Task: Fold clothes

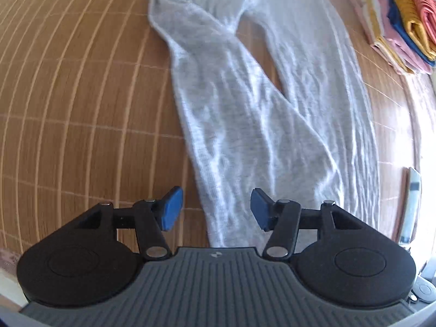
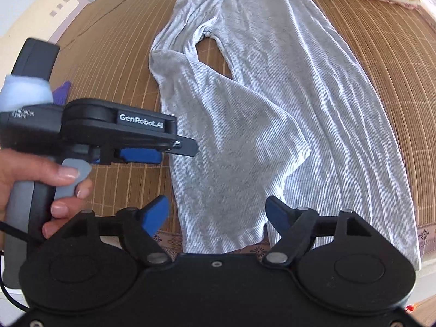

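Bamboo matting (image 2: 381, 62) carries grey trousers (image 2: 259, 109) lying lengthwise, hems near, waistband far, with both grippers, left (image 1: 216, 209) and right (image 2: 218, 215), wide open, empty, above the hems.

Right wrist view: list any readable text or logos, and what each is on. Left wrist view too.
"GenRobot.AI": white print on the black side of the left gripper, right wrist view.
"...quisition System": partly cut off, on the same gripper's body behind that.
Small round emblem on the left gripper's grey ribbed base, left wrist view: too small to read.
No text on the grey trousers.
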Available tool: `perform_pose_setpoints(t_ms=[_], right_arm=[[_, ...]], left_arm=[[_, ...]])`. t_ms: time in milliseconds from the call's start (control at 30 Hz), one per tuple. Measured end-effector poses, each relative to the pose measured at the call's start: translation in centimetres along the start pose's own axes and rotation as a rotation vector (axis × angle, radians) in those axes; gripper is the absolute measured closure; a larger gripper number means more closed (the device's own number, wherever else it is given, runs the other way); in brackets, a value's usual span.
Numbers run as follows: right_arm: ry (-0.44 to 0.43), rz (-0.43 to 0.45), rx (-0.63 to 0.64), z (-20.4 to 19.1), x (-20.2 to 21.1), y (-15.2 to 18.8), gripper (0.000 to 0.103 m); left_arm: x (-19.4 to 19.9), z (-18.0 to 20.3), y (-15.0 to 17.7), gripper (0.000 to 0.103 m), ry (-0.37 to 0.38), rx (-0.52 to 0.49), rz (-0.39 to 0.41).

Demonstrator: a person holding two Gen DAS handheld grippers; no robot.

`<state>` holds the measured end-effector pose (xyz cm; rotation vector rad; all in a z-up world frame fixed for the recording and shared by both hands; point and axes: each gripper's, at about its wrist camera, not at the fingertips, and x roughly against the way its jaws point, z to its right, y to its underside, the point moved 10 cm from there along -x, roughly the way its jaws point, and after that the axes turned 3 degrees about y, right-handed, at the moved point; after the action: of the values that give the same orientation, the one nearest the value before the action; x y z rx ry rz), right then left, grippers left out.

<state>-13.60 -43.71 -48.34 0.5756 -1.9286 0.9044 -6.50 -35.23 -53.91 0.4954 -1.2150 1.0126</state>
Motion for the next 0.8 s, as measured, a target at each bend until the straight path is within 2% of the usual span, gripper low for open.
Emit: perform_pose_setpoints(t_ms=[100, 133, 167, 300, 433, 600, 700, 800], right_arm=[[0.020, 0.023, 0.004, 0.3, 0.3, 0.0, 0.022], [0.024, 0.030, 0.005, 0.3, 0.3, -0.1, 0.022], [0.024, 0.031, 0.003, 0.5, 0.4, 0.0, 0.022], [0.030, 0.019, 0.001, 1.2, 0.7, 0.5, 0.022], [0.035, 0.021, 0.017, 1.8, 1.5, 0.2, 0.023], [0.000, 0.038, -0.032, 1.8, 1.4, -0.9, 0.026], [-0.029, 0.027, -0.010, 0.4, 0.3, -1.5, 0.026], [-0.068, 0.001, 0.027, -1.4, -0.7, -1.2, 0.026]], left_arm=[[-0.7, 0.7, -0.7, 0.043, -0.004, -0.004, 0.010], [-0.7, 0.7, -0.7, 0.063, -0.023, -0.026, 0.013], [-0.7, 0.6, -0.7, 0.090, -0.042, -0.049, 0.016], [-0.5, 0.4, -0.7, 0.094, -0.118, -0.139, 0.028], [0.3, -1.1, -0.5, 0.096, -0.196, -0.276, 0.007], [1.8, -4.8, -0.5, 0.096, -0.243, -0.291, -0.028], [2.6, -6.7, -0.4, 0.096, -0.288, -0.333, -0.046], [3.0, -8.3, -0.7, 0.096, -0.294, -0.332, -0.062]])
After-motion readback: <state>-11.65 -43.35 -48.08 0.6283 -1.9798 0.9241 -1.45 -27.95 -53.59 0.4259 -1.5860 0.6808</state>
